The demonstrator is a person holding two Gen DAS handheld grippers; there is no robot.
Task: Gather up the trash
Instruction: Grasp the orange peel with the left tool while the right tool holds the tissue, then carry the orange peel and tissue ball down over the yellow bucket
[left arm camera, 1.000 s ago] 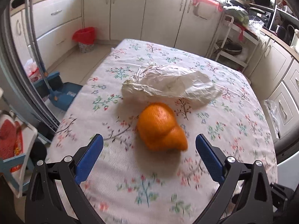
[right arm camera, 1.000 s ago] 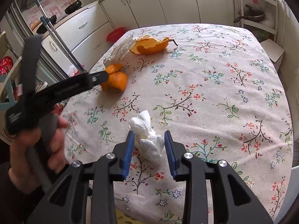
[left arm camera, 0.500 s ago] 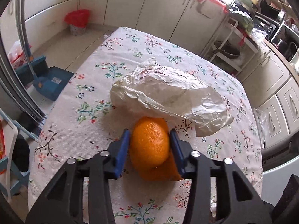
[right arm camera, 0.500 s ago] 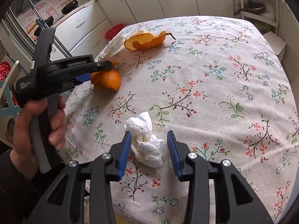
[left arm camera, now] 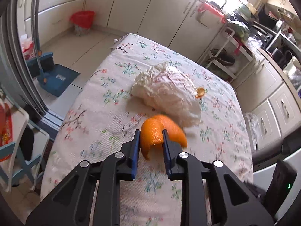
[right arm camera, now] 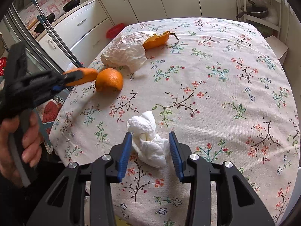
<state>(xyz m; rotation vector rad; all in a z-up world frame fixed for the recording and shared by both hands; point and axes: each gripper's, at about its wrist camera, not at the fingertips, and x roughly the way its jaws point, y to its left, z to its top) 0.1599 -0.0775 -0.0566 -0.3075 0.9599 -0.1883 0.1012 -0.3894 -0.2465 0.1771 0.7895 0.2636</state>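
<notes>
Left gripper [left arm camera: 151, 141]: its jaws have just been closing and now pinch a curved piece of orange peel [left arm camera: 152, 138], held clear of the floral tablecloth [left arm camera: 216, 113] near the table's left edge. In the right wrist view the same peel piece [right arm camera: 82, 76] sits in the blurred left gripper [right arm camera: 75, 77], gripped by the person's hand [right arm camera: 20, 141]. A second, dome-shaped peel half [right arm camera: 109, 80] rests on the cloth just beside it, apparently not held.

Right gripper [right arm camera: 150, 150]: jaws part open, straddling a crumpled white tissue [right arm camera: 148, 141] that lies near the table's near edge; the left pad appears to touch the wad, the right pad stands apart from it, so no grip is made.

Other trash: a crinkled translucent bag [right arm camera: 125, 51] lies toward the far-left corner, with a third peel piece [right arm camera: 156, 39] touching its far side. A red bin [left arm camera: 82, 19] stands on the floor by the cabinets — a likely destination.

Handling, as judged: the peel is light, springy and slightly waxy; a pinch across the thin wall, as here, should hold, though a hard squeeze may crack it. The tissue is soft, nearly weightless and compresses freely — best taken across its bulkiest middle with the jaws closed well in. The bag is flimsy and slippery; a bunched fold offers the surest hold.
</notes>
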